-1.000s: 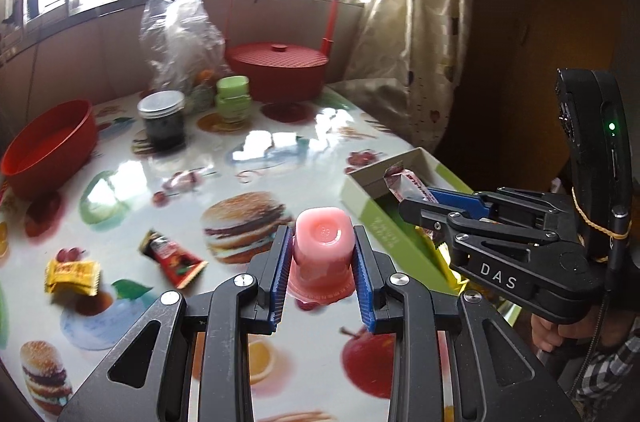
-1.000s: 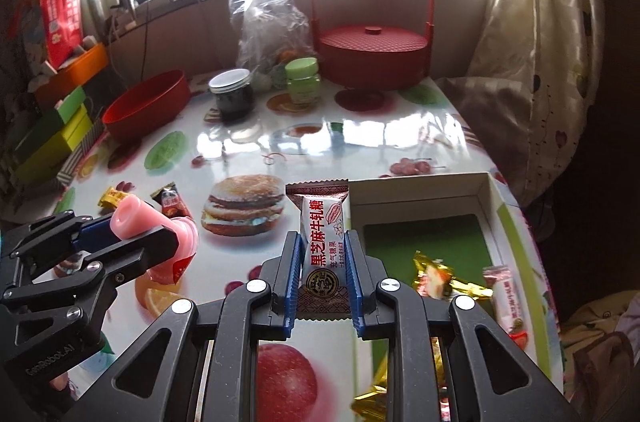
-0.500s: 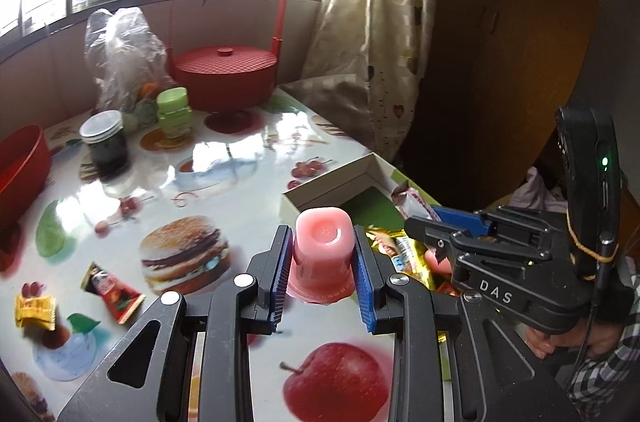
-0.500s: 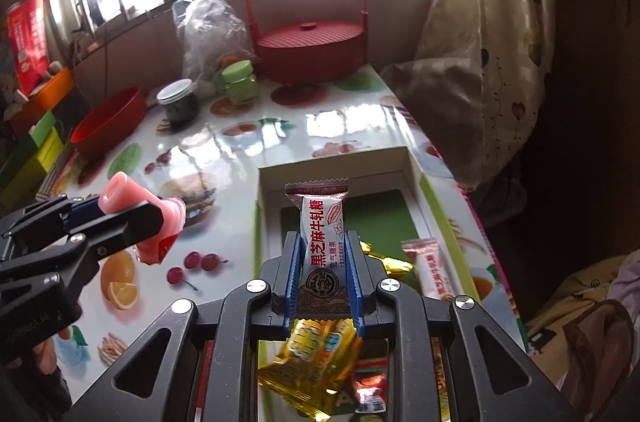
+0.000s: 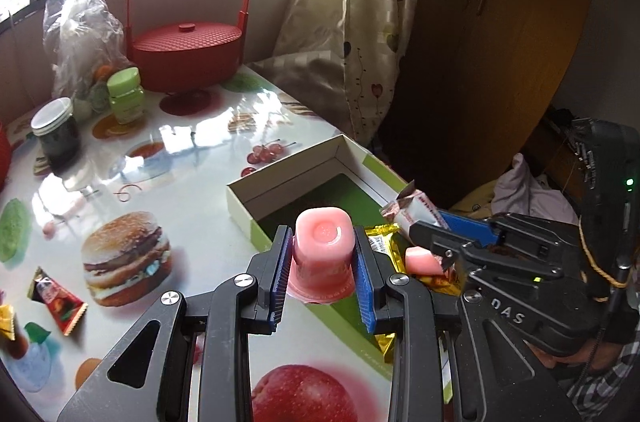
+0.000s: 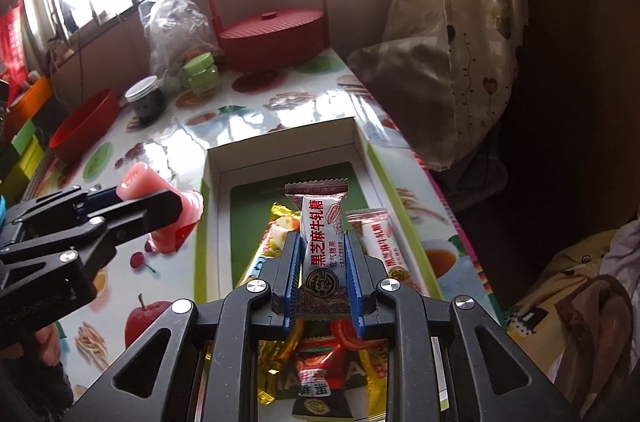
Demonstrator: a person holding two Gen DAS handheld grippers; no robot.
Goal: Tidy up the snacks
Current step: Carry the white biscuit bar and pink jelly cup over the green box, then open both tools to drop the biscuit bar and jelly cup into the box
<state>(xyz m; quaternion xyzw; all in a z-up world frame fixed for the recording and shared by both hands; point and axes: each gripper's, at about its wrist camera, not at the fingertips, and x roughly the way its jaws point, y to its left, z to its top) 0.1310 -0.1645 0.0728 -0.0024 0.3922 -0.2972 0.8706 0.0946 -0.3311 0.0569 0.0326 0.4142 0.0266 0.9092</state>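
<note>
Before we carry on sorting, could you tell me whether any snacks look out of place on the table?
Yes: a red snack packet and a yellow sweet lie loose on the table, well left of the box where the other snacks are gathered. Nothing looks spilled or damaged.

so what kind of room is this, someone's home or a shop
Most likely a home, a dining corner by a window: a table under a food-print cover, a patterned curtain beside it, and a red lidded basket and jars on top.
</note>
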